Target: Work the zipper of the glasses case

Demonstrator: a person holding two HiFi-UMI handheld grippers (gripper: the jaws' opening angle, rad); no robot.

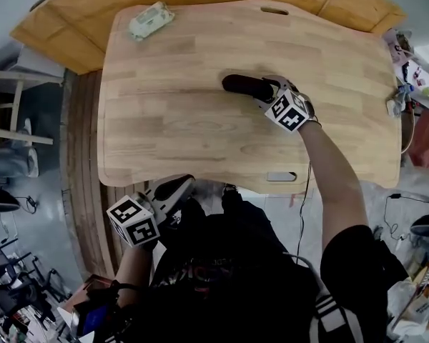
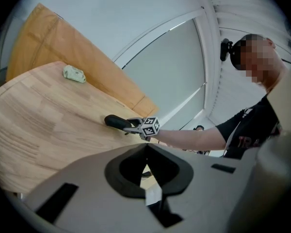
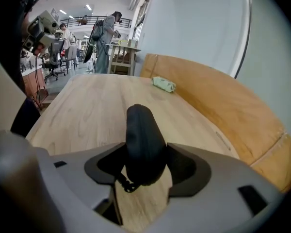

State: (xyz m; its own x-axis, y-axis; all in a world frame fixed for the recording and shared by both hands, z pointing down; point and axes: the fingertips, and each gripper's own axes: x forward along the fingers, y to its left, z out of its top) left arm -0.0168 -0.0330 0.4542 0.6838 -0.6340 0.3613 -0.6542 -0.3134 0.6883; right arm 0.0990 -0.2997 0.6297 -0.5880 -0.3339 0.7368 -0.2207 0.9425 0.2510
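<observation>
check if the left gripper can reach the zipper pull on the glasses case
Probably yes: bare table lies between the left gripper and the glasses case, and the zipper pull dangles exposed by the right gripper. The left jaws are shut.

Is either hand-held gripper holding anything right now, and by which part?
The right hand-held gripper grips the glasses case by its near end, at the zipper pull. The left hand-held gripper is shut, empty.
</observation>
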